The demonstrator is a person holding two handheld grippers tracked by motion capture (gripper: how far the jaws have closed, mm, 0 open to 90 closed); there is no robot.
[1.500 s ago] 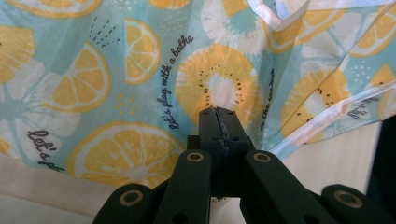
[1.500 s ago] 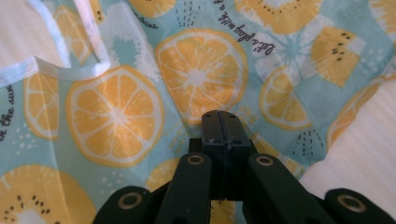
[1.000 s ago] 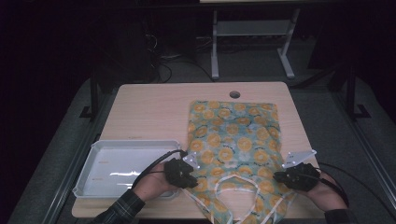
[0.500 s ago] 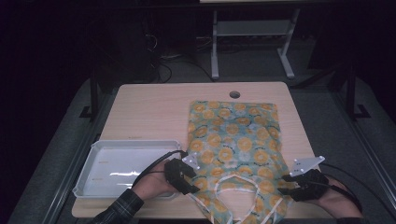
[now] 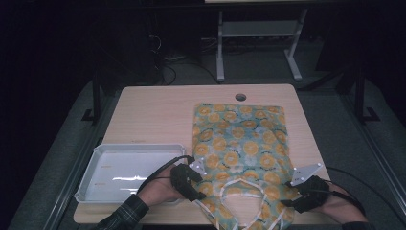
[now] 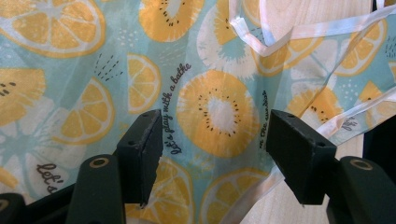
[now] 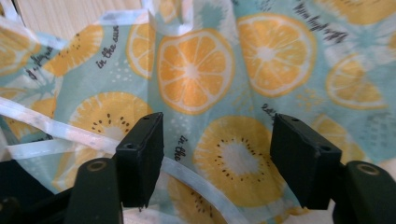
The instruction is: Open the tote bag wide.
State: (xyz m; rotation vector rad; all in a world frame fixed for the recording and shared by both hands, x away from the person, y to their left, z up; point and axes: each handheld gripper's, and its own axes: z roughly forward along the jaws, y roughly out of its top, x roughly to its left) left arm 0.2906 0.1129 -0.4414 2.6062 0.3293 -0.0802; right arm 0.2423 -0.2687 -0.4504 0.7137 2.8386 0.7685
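Two grippers, left (image 5: 197, 188) and right (image 5: 293, 201), we've just been opening. Both gape wide over our flat orange-slice-print teal cloth apron (image 5: 239, 143), gripping nothing

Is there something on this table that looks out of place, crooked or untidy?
Mostly tidy. The fruit-print apron lies flat on the table, but its near end overhangs the table's front edge, and its white straps lie in loose, crossed loops there. The white tray also sticks out past the table's left edge. Nothing looks spilled or torn.
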